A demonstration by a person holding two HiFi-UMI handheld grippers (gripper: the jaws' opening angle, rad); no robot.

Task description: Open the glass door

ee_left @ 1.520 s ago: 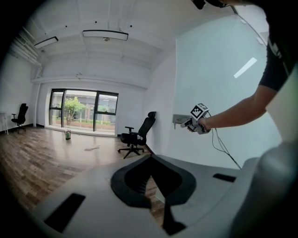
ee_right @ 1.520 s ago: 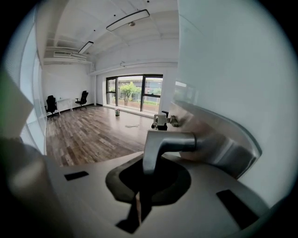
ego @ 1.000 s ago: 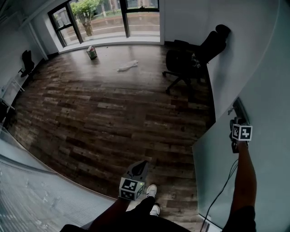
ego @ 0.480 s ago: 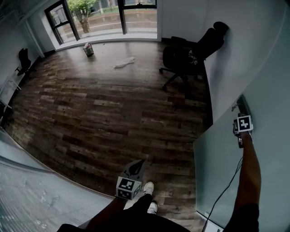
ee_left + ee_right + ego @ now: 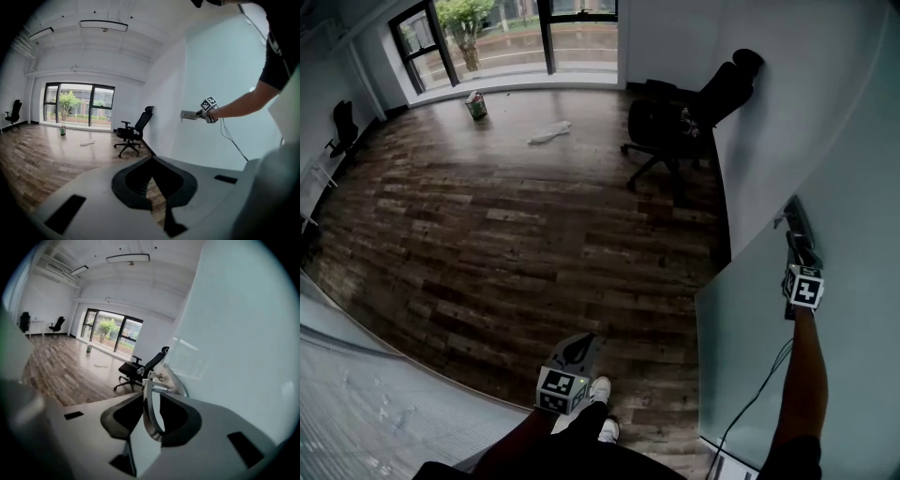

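a dark wooden floor (image 5: pixel 487 244) filled the room out to the far windows (image 5: pixel 525 37). the frosted glass door (image 5: pixel 741 356) stood at the near right, beside the white wall (image 5: pixel 806 103). a black office chair (image 5: pixel 675 122) sat far right against that wall. the left gripper (image 5: pixel 578 349) hung low at near centre, its fingers together on nothing. the right gripper (image 5: pixel 798 253) was up at the door; its fingers had just been opening and stood apart, with the curved metal handle (image 5: pixel 149 413) between them.
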